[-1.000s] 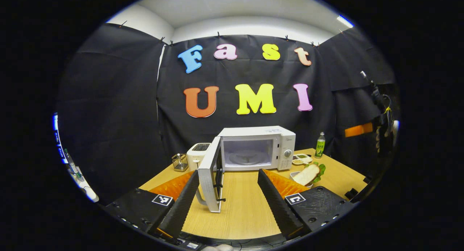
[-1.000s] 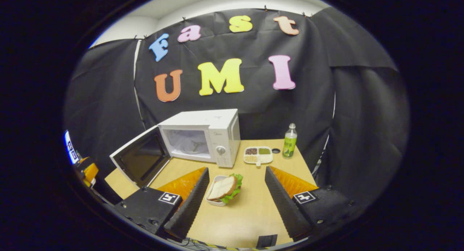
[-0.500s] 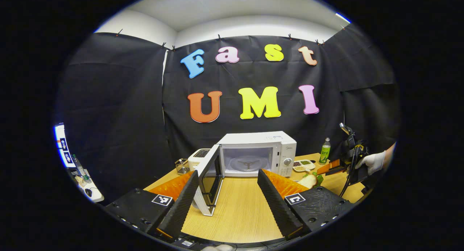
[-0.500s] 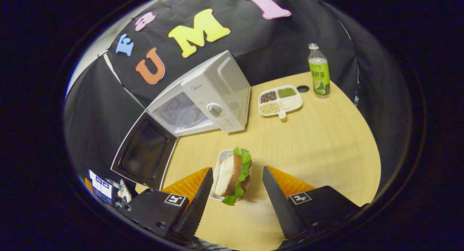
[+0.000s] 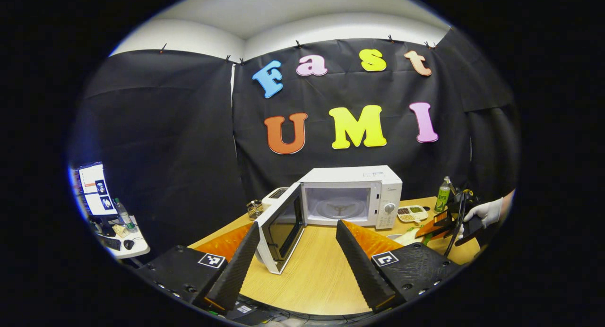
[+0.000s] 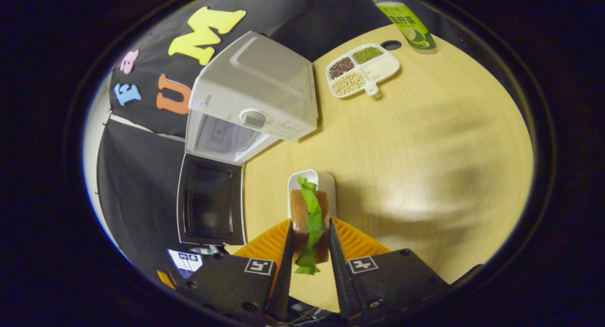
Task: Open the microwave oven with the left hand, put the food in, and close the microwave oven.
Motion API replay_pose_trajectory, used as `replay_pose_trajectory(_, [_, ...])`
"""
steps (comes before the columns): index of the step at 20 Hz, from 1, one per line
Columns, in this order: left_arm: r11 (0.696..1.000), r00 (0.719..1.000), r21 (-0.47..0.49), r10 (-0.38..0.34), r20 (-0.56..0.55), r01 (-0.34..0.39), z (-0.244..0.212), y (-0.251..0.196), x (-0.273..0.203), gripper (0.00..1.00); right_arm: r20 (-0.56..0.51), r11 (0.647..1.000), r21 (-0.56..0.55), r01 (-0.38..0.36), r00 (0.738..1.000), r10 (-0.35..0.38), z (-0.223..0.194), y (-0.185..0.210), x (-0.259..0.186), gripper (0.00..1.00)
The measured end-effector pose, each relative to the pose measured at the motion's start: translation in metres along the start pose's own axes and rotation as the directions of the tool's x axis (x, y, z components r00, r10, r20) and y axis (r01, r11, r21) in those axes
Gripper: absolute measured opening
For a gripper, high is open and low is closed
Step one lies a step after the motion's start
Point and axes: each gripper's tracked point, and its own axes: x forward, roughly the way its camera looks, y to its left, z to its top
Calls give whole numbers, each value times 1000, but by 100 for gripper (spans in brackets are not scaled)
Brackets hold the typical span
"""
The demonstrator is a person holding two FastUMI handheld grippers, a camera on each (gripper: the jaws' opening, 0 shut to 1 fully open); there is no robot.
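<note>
Since a moment earlier the right gripper [image 6: 309, 265] had swung down over the sandwich [image 6: 309, 225] and narrowed its fingers until they pressed against both sides of it, where before they stood wide with the food well between them. The left gripper [image 5: 293, 265] had drawn back from the microwave door [image 5: 282, 228] and hung apart from it, fingers spread wide with nothing between them.

The wooden tabletop [image 6: 425, 142] carried everything. The white microwave oven [image 5: 352, 194] stood toward the back edge, its door swung fully out to the left and its chamber bare except for the glass turntable [image 5: 338, 208]. In the right gripper view the oven [image 6: 253, 95] sat toward the far left side of the tabletop, with the open door [image 6: 210, 202] reaching out toward the front edge.

The sandwich, brown bread with a green lettuce leaf running along it, lay in a small white dish [image 6: 326, 185] near the middle of the tabletop, just in front of the oven's right corner. In the left gripper view the right gripper [image 5: 442, 225] was low over that spot, held by a hand in a white glove [image 5: 484, 211].

A white toaster [image 5: 276, 197] stood behind the door at the back left. A divided snack tray [image 6: 361, 69] of beans and grains lay beside the oven's right side, and a green drink bottle [image 6: 406, 20] stood at the back right corner, with a small dark cap [image 6: 391, 45] just beside it. A little wire basket [image 5: 255, 208] sat near the toaster.
</note>
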Motion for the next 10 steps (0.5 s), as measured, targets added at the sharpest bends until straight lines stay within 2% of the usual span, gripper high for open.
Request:
replay_pose_trajectory(1, [1000, 1000, 1, -1, -1, 1, -1, -1, -1, 96, -11, 1000, -6, 0, 1000, 0, -1, 2, 1, 34])
replay_pose_trajectory(5, [1000, 1000, 6, -11, -3, 11, -3, 3, 1, 96, 22, 999, -50, -5, 1000, 6, 3, 19, -18, 28])
replay_pose_trajectory(6, [1000, 1000, 4, -22, 2, 22, -4, 4, 2, 96, 43, 999, -52, -15, 999, 17, 4, 27, -26, 36])
replay_pose_trajectory(10, [996, 996, 7, -86, 12, 86, -6, 12, 11, 96, 135, 996, -78, -45, 989, 56, 9, 71, -52, 35])
